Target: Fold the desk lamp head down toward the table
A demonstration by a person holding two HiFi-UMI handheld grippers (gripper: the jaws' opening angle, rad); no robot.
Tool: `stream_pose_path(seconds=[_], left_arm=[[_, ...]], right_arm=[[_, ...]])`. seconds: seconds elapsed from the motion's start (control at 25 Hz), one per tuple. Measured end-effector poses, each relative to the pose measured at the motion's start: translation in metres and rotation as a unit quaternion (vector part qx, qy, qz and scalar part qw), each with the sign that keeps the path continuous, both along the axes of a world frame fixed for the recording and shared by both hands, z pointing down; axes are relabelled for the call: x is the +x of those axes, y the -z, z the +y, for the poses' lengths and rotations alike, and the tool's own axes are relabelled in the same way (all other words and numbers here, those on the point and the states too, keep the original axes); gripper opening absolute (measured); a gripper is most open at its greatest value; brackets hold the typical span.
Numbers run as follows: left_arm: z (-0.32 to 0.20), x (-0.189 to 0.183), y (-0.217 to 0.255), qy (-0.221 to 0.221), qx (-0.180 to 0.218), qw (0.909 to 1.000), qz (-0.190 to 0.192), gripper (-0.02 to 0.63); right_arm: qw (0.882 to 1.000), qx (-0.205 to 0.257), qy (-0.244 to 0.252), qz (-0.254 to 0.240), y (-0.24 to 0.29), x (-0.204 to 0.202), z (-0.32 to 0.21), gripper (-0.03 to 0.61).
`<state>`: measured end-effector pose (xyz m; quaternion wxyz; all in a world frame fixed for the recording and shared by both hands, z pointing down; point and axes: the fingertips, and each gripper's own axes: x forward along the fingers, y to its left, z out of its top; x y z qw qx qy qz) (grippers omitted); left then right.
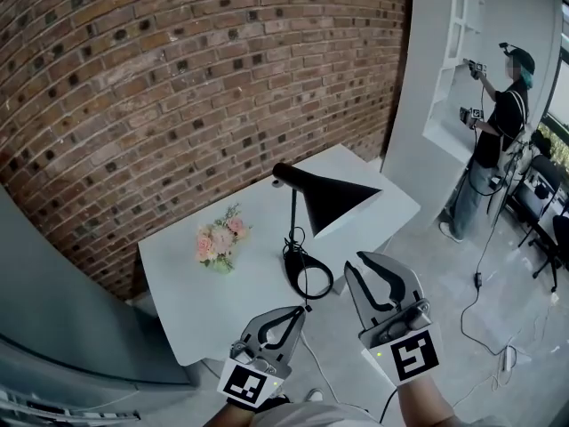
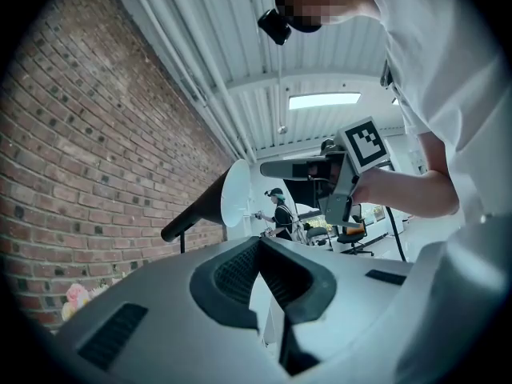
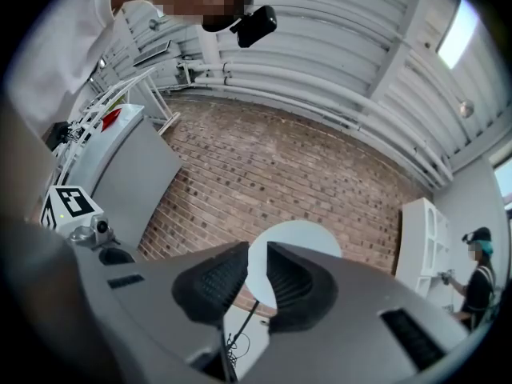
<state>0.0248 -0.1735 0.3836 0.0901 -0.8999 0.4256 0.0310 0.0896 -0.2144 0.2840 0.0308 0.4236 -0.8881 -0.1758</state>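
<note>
A black desk lamp stands on the white table [image 1: 178,283]: a round base [image 1: 308,275], a thin stem [image 1: 292,216] and a cone head [image 1: 331,201] whose wide mouth faces right, toward the grippers. My right gripper [image 1: 356,261] is open by a narrow gap with nothing in it, its tips just below the head in the head view. Through that gap [image 3: 256,250] shows the head's white inside [image 3: 308,234]. My left gripper [image 1: 300,310] is shut and empty, near the table's front edge, short of the base. Past its shut tips [image 2: 260,242] I see the lamp head [image 2: 230,192] and the right gripper [image 2: 266,169].
A small bunch of pink flowers [image 1: 220,238] lies on the table left of the lamp. A brick wall [image 1: 178,87] runs behind. At the far right a person [image 1: 498,140] works at a white shelf [image 1: 458,60], with chairs [image 1: 542,194] and cables [image 1: 484,283] on the floor.
</note>
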Motion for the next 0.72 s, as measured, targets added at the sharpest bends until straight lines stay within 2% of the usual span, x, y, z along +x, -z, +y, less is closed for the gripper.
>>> stream_pose_path(seconds=[0.72], left_arm=[[-0.015,-0.006,0.002,-0.02,-0.001,0.9997,0.015,0.008]], right_arm=[[0.996,0.064,-0.022,0.05,0.042,-0.017,-0.024,0.134]])
